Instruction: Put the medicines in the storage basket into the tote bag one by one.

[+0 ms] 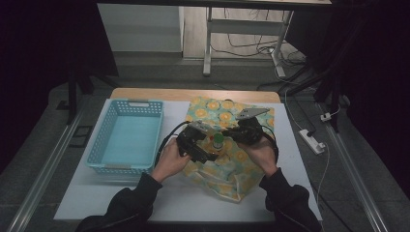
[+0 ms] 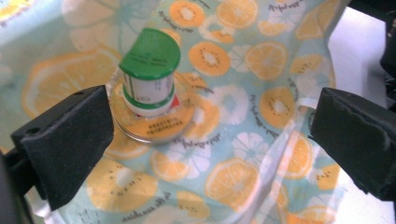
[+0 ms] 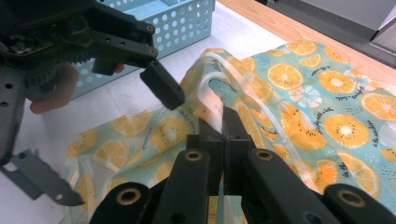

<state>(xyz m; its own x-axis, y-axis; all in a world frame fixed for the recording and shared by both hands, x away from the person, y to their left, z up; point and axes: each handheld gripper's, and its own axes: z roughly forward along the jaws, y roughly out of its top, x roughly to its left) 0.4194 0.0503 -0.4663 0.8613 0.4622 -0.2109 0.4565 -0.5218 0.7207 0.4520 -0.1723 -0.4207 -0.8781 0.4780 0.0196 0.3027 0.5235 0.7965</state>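
Note:
A fruit-print bag [image 1: 227, 169] lies on the white table, printed with orange and kiwi slices. On it stands a small bottle [image 2: 150, 74] with a green cap [image 1: 218, 138], a white label and a wider orange base. My left gripper [image 2: 210, 116] is open, its jaws spread wide; the bottle stands just off the left jaw and nothing touches the pads. The same gripper [image 1: 209, 153] sits just left of the bottle in the high view. My right gripper [image 3: 223, 122] is shut on a raised fold of the bag's edge [image 3: 219, 100], to the right of the bottle [image 1: 244, 131].
A light blue plastic basket [image 1: 126, 135] stands at the table's left with nothing in it, its wall near the left hand [image 3: 187, 18]. The table's wooden far edge [image 1: 193, 94] lies behind the bag. A white power strip [image 1: 312, 140] lies on the floor, right.

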